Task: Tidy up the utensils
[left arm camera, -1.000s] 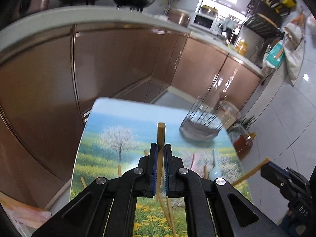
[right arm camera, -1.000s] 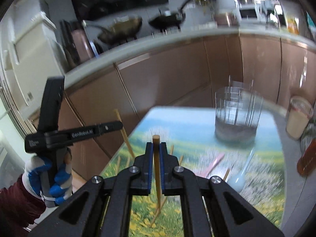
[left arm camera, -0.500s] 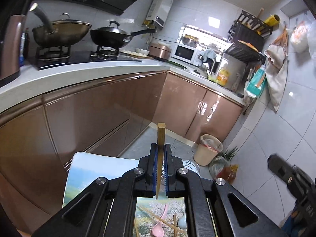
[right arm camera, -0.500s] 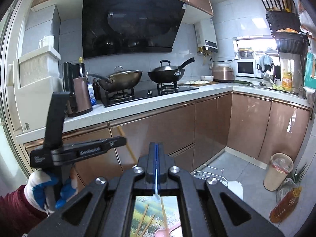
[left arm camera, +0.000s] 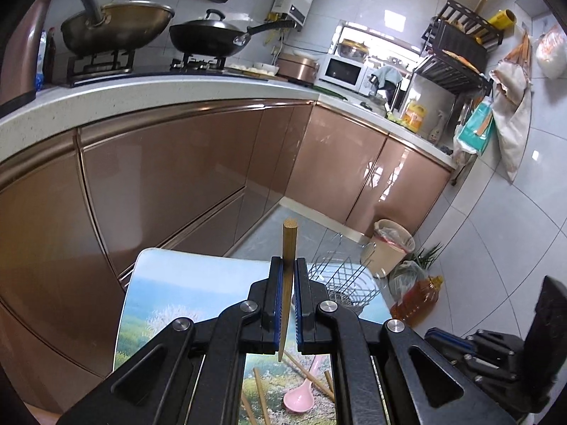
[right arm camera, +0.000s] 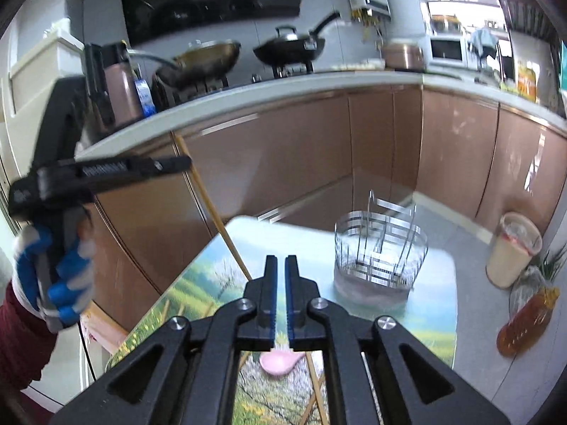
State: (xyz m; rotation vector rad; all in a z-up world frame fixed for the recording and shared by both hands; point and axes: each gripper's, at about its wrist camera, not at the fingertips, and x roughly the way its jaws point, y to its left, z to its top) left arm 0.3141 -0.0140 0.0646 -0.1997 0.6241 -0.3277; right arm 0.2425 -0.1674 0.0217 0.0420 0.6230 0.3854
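Landscape-printed tabletop (right arm camera: 436, 322) carries a wire utensil basket (right arm camera: 381, 251); left gripper (left arm camera: 287, 285) clamps a wooden chopstick (left arm camera: 287, 248); right gripper (right arm camera: 280, 285) fingers are slightly apart, holding nothing.

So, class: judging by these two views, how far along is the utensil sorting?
Done: little shows; the wire holder looks empty. In hand: the left gripper is shut on one chopstick; the right gripper holds nothing. Left: the pink spoon and loose chopsticks lie on the table.

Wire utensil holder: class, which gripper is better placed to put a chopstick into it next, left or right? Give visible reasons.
Left, probably. The left gripper is shut on a chopstick, with the wire utensil holder ahead. The right gripper holds nothing.
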